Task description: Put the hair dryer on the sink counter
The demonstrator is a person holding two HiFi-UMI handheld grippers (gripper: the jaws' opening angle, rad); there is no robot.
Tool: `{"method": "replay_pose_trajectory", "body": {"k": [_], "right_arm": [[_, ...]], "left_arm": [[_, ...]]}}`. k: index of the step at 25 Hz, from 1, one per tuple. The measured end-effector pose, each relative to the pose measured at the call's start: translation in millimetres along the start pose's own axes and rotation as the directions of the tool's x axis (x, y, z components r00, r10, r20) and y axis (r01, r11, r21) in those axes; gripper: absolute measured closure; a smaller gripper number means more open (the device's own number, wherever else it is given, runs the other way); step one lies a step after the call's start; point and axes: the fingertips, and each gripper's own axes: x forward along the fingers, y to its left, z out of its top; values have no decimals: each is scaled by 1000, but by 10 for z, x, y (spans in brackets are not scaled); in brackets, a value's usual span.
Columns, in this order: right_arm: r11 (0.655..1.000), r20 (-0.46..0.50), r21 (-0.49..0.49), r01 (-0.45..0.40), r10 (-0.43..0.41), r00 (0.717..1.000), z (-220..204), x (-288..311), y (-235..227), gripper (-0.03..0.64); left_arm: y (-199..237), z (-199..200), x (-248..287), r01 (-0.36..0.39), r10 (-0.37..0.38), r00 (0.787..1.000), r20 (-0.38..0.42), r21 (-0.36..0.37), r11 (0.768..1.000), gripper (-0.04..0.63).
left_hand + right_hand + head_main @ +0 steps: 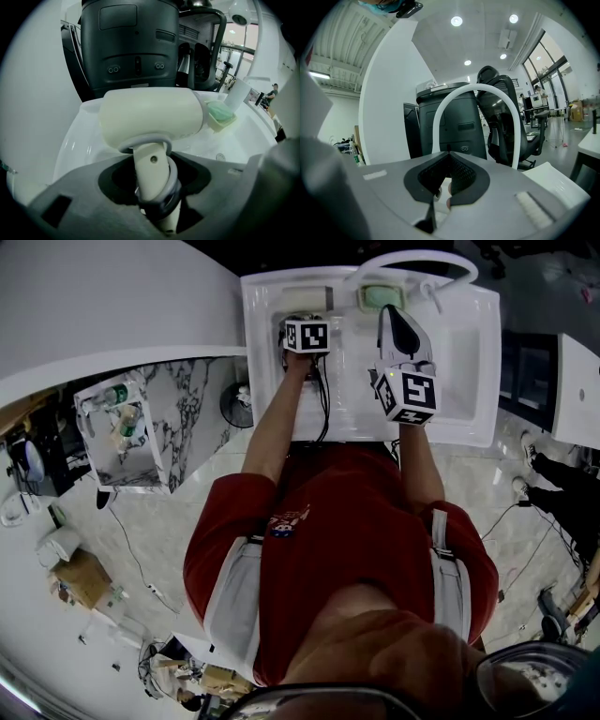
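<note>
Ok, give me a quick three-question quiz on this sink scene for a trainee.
1. True or false: the right gripper has the hair dryer between its jaws.
2. What stands between the left gripper's jaws? A the dryer's handle; B a toothbrush; C nothing.
3. What colour is the block in the dish beside the dryer?
Key: 1 false; 2 A; 3 green.

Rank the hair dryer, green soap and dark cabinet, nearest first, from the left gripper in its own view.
1. Hair dryer: handle between the left gripper's jaws.
2. Green soap: in its dish, up to the right.
3. Dark cabinet: behind the sink, farthest.
</note>
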Motion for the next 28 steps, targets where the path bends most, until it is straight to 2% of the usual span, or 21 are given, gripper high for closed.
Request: {"method": "replay_pose_trajectory", "body": {"k": [14, 28], "right_arm": [[1000, 14, -12, -15, 16, 1000, 72, -62, 58, 615], [998, 33, -27, -49, 50, 998, 143, -203, 210, 615]], "left_arm": [[-10, 4, -155, -3, 3, 1000, 29, -18, 1000, 374], [5, 25, -444, -9, 15, 995, 102, -56, 998, 356]]}}
